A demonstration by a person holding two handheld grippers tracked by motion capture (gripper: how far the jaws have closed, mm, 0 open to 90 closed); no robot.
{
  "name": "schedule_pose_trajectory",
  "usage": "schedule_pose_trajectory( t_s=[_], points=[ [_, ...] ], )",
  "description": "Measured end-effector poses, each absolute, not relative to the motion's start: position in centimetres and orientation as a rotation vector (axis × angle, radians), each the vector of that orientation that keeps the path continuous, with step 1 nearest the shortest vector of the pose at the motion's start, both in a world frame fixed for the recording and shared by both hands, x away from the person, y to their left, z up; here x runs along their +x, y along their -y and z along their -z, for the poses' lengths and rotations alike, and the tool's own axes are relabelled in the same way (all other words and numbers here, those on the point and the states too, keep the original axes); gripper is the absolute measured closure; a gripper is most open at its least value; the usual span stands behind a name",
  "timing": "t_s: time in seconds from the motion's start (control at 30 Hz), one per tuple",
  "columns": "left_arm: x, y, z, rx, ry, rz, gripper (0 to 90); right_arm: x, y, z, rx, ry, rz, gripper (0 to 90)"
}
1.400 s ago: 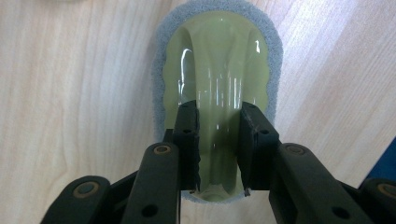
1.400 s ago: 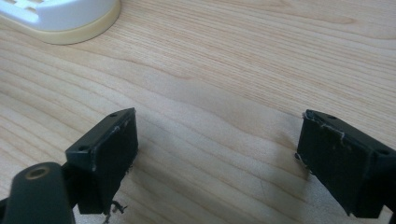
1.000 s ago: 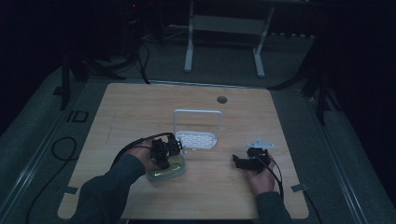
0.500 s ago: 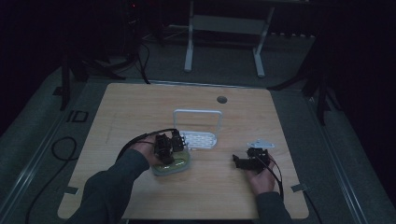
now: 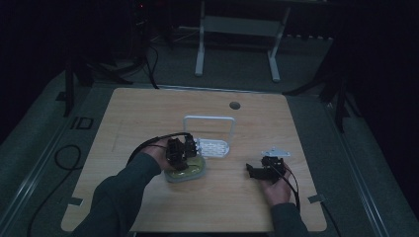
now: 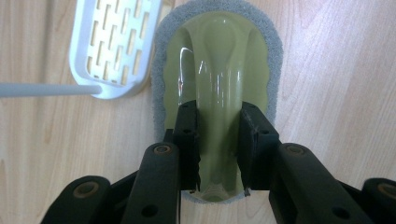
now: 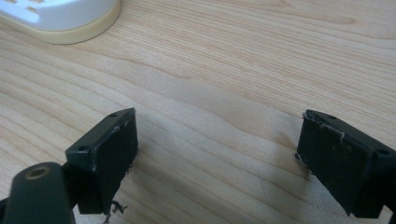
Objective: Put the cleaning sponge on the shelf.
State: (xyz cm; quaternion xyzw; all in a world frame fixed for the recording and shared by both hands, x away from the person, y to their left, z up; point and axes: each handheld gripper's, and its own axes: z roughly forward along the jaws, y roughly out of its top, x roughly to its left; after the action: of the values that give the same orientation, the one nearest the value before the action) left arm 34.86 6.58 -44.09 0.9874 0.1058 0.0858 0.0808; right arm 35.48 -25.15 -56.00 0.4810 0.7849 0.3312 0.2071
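Note:
A grey scrubbing pad with an olive-green plastic handle [image 6: 219, 70] lies on the wooden table [image 5: 148, 113], just beside a white slotted rack [image 6: 114, 46]. My left gripper [image 6: 218, 126] is shut on the narrow ridge of that green handle, one pad on each side. In the high view the left gripper [image 5: 180, 153] sits over the scrubber [image 5: 192, 173], left of the rack [image 5: 213, 147]. My right gripper [image 5: 254, 170] rests low over the table at the right, apart from both. Its jaws [image 7: 217, 149] stand wide open over bare wood with nothing between them.
The rack carries a tall white hoop handle [image 5: 207, 118]. Its rim with a cream base [image 7: 60, 18] lies far off at the top left of the right gripper view. A round hole [image 5: 234, 105] sits at the table's back. Cables trail from both hands.
My left gripper, with the scrubber in it, has slid a little to the right, closer to the white rack. The right hand has kept still.

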Motion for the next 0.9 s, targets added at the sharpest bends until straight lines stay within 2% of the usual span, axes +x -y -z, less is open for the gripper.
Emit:
schedule_pose_trajectory(
  t_s=[0.9],
  points=[
    [35.9,-4.7,42.7,2.937,-0.154,-0.369,71.8,35.5,25.1,56.0,1.342,-2.185,-0.923,12.0]
  ],
)
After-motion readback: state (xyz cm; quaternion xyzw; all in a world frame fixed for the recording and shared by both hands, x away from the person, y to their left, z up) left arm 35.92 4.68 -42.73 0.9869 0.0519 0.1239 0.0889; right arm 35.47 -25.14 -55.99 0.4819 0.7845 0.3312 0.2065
